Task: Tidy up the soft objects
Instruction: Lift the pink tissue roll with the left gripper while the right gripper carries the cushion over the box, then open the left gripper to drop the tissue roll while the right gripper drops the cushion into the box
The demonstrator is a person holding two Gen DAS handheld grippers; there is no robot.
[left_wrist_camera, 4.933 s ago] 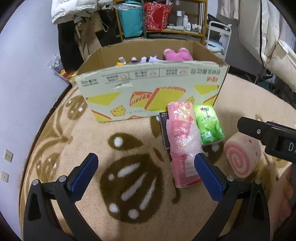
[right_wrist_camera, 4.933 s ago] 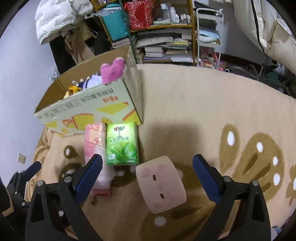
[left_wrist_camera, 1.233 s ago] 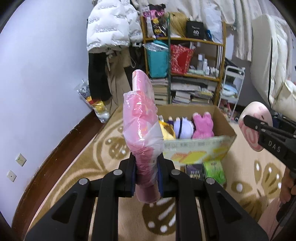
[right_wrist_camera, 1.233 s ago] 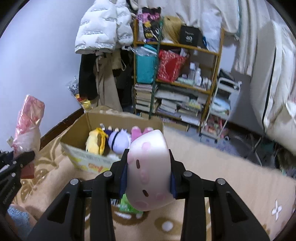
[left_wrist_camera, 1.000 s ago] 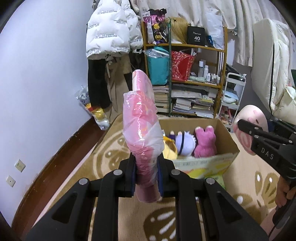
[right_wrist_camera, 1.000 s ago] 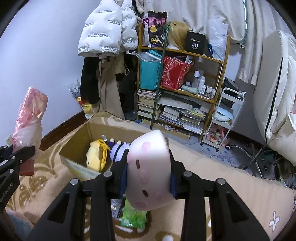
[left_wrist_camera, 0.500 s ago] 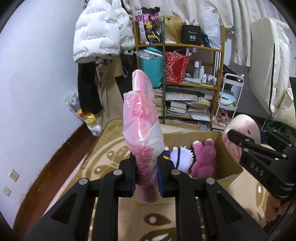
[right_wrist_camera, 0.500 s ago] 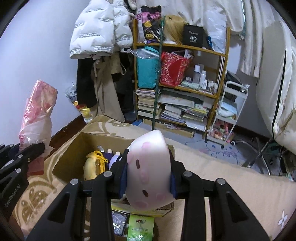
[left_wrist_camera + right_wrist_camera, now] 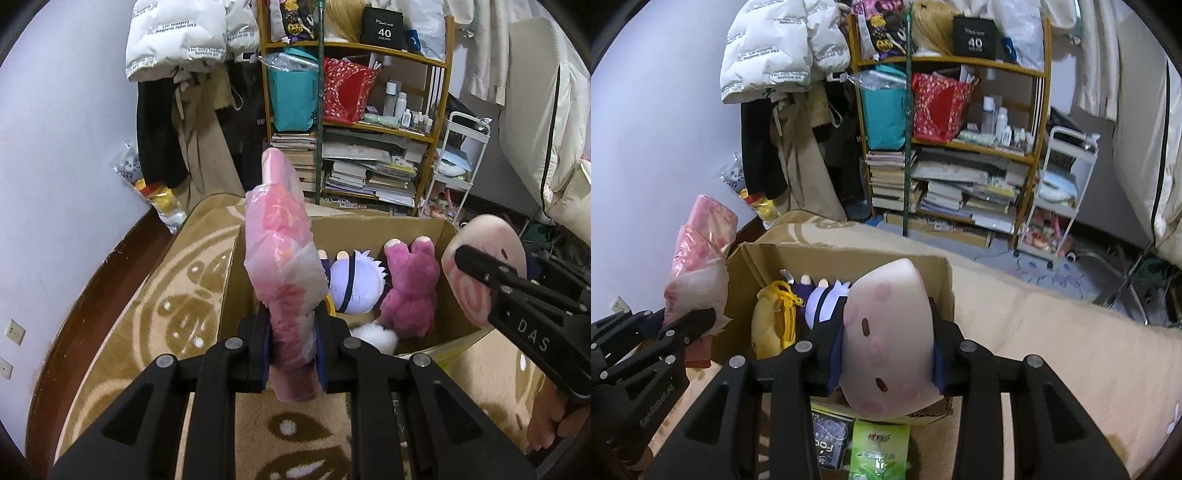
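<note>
We hold the left claw (image 9: 291, 343) pinched tight on a pink pack (image 9: 282, 258), a plastic-wrapped bundle that stands nearly upright between the pads, above the left wall of the box (image 9: 231, 280). The right claw (image 9: 886, 354) clamps a pink roll plush (image 9: 888, 339) with darker spots, hanging over the box's right near part; in the left view its spiral end (image 9: 469, 291) faces us by the right wall. The open cardboard box sits on a tan rug (image 9: 177, 280) with brown leaf shapes. Inside lie a magenta bear (image 9: 410, 291), a white-haired doll (image 9: 354, 284) and a yellow plush (image 9: 772, 321), close together on the bottom. On the rug against the box's near wall lie a green pack (image 9: 879, 450) and a dark pack (image 9: 829, 443), side by side.
</note>
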